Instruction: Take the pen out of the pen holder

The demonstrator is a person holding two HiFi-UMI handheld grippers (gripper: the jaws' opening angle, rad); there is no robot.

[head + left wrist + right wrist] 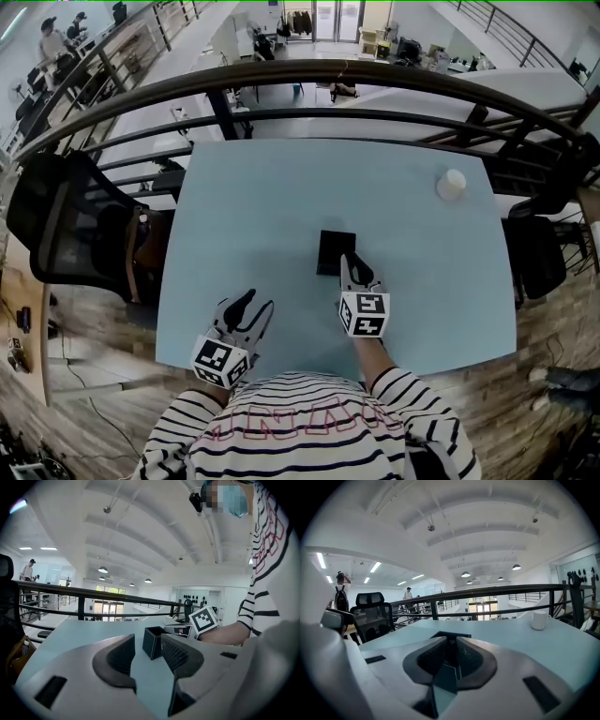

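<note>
A black square pen holder [335, 249] stands upright in the middle of the light blue table [262, 216]. My right gripper [352, 270] reaches its near right corner. In the right gripper view the jaws [450, 639] stand close together around a slim dark pen [450, 646] that rises from the holder's rim [451, 634], and the pads look pressed on it. In the head view the pen is hidden by the gripper. My left gripper [251, 306] hovers open near the table's front left, nothing between its fingers. Past those fingers, in the left gripper view, stands the holder [152, 642].
A white cup [451, 184] stands at the table's far right, also in the right gripper view [538, 619]. A black office chair [66, 225] is left of the table. A dark curved railing [309, 75] runs behind the far edge.
</note>
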